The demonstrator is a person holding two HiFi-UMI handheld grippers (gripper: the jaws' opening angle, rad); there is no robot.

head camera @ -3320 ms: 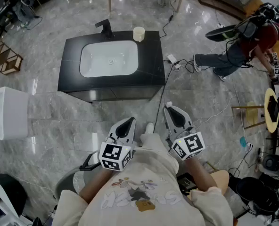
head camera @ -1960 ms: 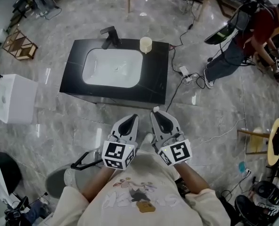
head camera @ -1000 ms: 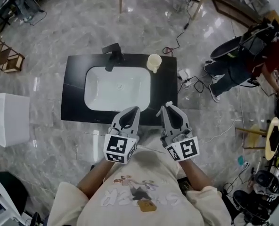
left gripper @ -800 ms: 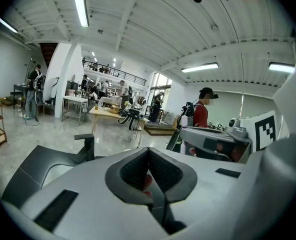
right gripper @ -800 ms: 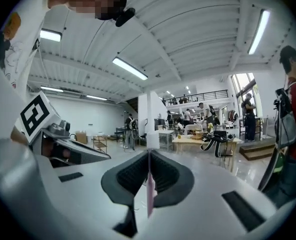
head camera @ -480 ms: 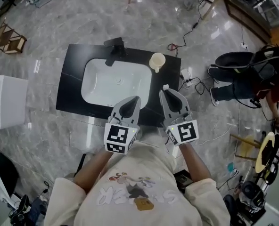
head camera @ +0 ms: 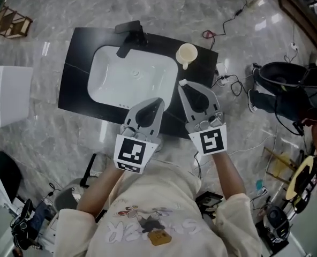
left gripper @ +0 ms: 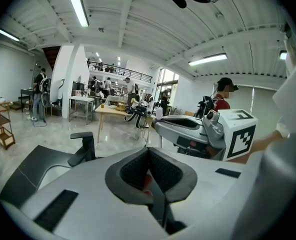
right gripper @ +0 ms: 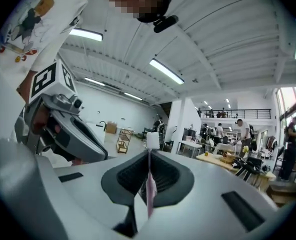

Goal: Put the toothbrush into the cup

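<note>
A cream cup stands on the black counter at the back right corner of the white basin. My right gripper hovers over the counter's front right part, a short way in front of the cup, shut on a toothbrush. The toothbrush's white head pokes out past the tips, and its pink handle runs between the pads. My left gripper is beside it over the basin's front rim, shut, with nothing seen in it. From the left gripper view the right gripper shows alongside.
A black faucet stands at the basin's back edge. A white box sits on the floor to the left. Cables and a power strip lie right of the counter. A person and gear fill the right side.
Both grippers have come forward from the floor in front of the counter to over its front edge. The right one, with the toothbrush, is now closer to the cup.
</note>
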